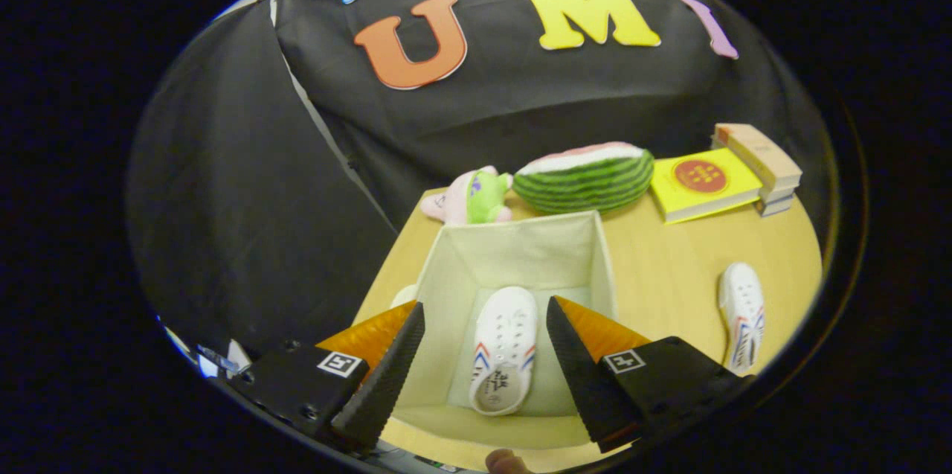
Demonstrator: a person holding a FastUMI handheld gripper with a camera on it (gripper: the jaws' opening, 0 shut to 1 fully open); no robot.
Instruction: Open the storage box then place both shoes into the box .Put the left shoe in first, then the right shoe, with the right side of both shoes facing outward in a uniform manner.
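A cream fabric storage box (520,247) stands open on the wooden table, right below my gripper (483,318). One white shoe (506,359) with red and blue stripes lies flat on the box floor, between my two fingers and below them. The fingers are spread wide and press on nothing. A second white shoe (742,314) with the same stripes lies on the table to the right of the box, outside it.
Behind the box lie a watermelon-slice plush (584,178) and a pink and green plush toy (472,197). A yellow book (699,182) and a stack of books (762,161) sit at the back right. The round wooden table (669,258) ends just left of the box.
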